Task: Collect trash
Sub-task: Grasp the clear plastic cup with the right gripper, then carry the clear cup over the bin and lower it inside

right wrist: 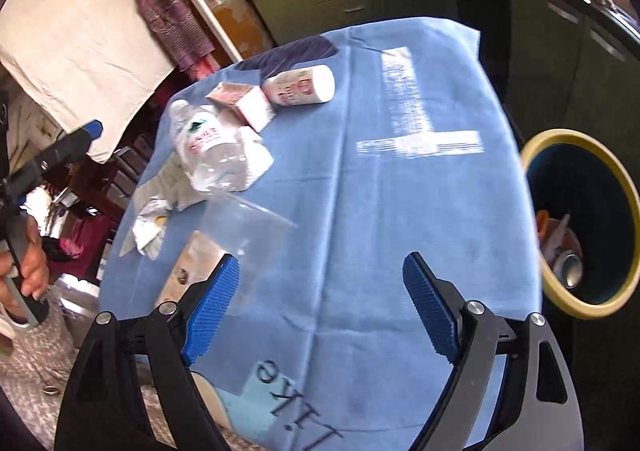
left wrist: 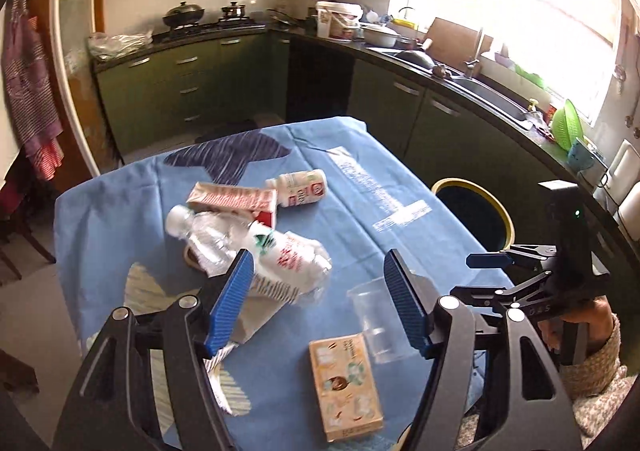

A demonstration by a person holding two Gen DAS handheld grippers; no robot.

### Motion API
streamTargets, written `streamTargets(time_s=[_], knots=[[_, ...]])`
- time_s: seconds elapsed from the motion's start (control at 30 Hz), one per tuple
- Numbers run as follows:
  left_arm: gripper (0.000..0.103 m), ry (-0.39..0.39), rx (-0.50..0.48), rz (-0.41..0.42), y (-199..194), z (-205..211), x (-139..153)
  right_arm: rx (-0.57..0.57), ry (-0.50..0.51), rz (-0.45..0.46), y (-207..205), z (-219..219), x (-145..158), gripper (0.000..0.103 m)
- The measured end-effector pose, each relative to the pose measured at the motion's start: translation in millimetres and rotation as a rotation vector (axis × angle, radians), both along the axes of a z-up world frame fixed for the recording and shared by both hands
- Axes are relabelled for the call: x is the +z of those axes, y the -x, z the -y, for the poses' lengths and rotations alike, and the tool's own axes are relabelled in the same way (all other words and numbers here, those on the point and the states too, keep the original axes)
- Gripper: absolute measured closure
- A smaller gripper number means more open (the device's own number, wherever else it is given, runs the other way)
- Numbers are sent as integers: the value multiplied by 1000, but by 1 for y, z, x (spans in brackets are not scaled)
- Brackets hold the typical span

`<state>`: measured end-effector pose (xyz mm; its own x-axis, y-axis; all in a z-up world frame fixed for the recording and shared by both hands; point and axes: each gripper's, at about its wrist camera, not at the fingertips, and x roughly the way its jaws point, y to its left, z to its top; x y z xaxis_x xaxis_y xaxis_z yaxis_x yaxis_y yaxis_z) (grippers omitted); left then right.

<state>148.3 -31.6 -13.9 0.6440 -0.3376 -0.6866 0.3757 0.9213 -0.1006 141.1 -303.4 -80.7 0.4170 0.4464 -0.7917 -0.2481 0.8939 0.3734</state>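
The trash lies on the blue-clothed tabletop (left wrist: 360,187): a crushed clear water bottle (left wrist: 224,239) on crumpled white paper (left wrist: 276,283), a pink carton (left wrist: 236,199) touching it at its 12 o'clock, and a white bottle (left wrist: 298,189) on its side just beyond the carton at 1 o'clock. Nearer the cameras, a clear plastic cup (left wrist: 374,317) lies tipped over just beside a beige box (left wrist: 346,387) at its 7 o'clock. The left gripper (left wrist: 320,299) hovers over cup and paper, fingers released, nothing between them. The right gripper (right wrist: 320,307) hangs over bare cloth, fingers spread wide and empty. Beyond the tabletop's edge at 3 o'clock stands a yellow-rimmed bin (right wrist: 624,187) with a can (right wrist: 568,271) inside.
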Motion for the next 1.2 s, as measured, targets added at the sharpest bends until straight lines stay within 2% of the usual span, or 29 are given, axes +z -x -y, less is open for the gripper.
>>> streamTargets(time_s=[0.23, 0.63, 0.7, 0.73, 0.77, 0.87, 1.1, 1.2], knots=[[38, -11, 65, 19, 24, -35, -17, -5, -99, -79, -8, -39, -11, 18], [35, -12, 62, 48, 32, -46, -18, -9, -11, -121, -26, -74, -30, 18], [35, -12, 63, 48, 33, -48, -19, -5, 7, -116, -27, -79, -33, 23], [35, -12, 63, 48, 33, -49, -19, -3, 14, -117, -28, -81, -34, 33], [35, -12, 65, 49, 33, -48, -19, -1, 13, -120, -28, -82, -35, 35], [35, -9, 72, 45, 32, -52, -21, 3, 36, -90, -27, -84, -33, 43], [35, -16, 65, 33, 31, -51, -23, -18, 183, 65, -12, -82, -5, 44], [35, -22, 58, 31, 31, -47, -23, -31, 207, 90, -8, -72, 1, 44]])
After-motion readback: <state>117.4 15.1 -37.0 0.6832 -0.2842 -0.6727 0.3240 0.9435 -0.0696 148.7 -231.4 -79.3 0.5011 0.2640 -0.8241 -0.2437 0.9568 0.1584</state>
